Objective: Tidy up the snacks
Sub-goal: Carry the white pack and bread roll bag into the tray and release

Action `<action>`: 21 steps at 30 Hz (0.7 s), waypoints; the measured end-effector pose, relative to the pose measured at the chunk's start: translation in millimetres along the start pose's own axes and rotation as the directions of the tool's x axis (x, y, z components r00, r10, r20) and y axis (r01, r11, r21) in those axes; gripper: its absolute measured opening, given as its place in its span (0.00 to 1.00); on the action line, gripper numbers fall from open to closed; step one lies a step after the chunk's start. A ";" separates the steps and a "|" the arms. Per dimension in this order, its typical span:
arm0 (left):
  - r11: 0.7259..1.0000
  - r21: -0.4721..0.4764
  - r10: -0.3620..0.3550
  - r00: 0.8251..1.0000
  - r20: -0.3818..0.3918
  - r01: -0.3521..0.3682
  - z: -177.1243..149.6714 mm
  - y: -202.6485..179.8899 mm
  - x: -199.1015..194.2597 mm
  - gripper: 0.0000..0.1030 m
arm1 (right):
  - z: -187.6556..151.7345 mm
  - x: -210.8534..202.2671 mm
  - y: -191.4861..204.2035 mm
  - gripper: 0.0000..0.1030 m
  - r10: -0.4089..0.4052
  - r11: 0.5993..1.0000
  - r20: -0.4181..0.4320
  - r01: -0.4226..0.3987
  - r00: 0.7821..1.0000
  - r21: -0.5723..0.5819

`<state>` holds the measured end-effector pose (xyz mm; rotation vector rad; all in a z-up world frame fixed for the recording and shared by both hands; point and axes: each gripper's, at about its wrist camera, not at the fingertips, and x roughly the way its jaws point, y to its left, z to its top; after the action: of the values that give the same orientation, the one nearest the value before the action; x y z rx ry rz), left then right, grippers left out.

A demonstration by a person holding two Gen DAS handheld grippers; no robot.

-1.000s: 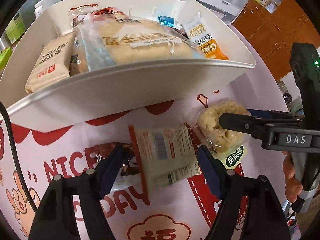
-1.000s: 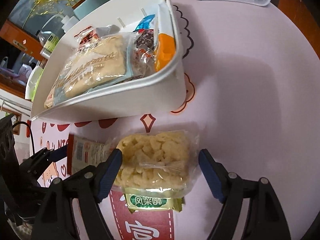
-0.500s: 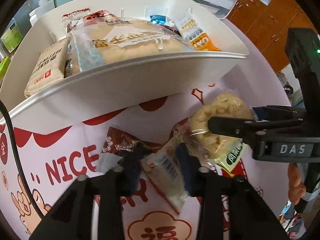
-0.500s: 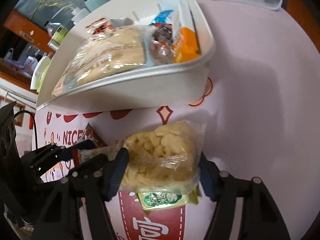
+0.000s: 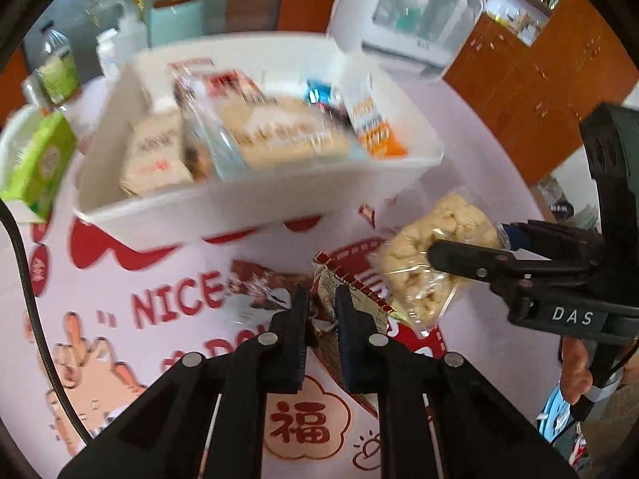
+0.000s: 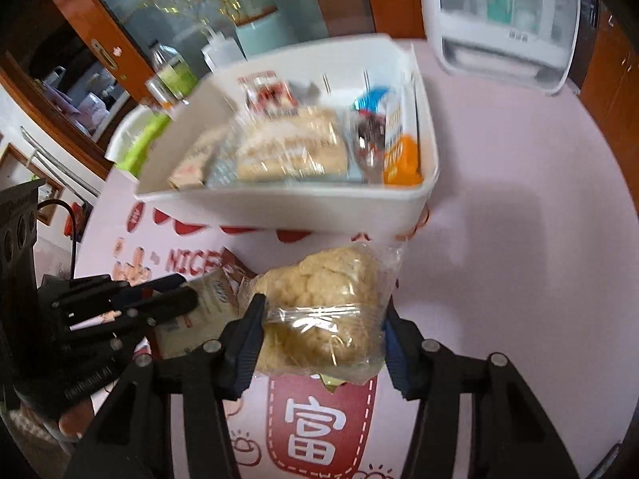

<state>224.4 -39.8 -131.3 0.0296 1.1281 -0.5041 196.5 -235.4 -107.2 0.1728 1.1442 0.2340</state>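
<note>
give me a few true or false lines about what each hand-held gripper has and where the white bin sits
1. The right hand-held gripper is shut on a clear bag of puffed rice snack. True.
2. The left hand-held gripper is open with nothing in it. False: it is shut on a flat white snack packet.
3. The white bin already holds several snacks. True.
4. The white bin stands on a bare wooden table. False: it stands on a pink printed tablecloth.
5. A brown snack packet lies on the cloth. True.

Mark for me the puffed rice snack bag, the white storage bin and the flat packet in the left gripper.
puffed rice snack bag [image 6: 323,299]: right wrist view, clear wrapper's middle.
white storage bin [image 6: 287,207]: right wrist view, near outer wall.
flat packet [image 5: 351,291]: left wrist view, printed edge above the jaws.
</note>
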 end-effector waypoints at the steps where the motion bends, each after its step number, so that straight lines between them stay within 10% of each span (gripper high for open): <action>1: 1.000 -0.001 0.008 1.000 0.024 -0.007 4.3 1.4 -14.6 0.10 | 2.6 -6.9 0.7 0.52 -0.001 1.000 0.012 0.001 1.000 -0.004; 21: 0.976 -0.012 0.203 0.884 0.422 -0.219 152.8 -6.3 -211.3 0.10 | 138.4 -177.7 59.9 0.53 -0.081 0.987 0.427 0.132 0.901 -0.091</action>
<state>283.1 -8.8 120.9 0.0708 0.6796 -0.3137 247.4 -228.2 120.2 0.0505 0.7018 0.1550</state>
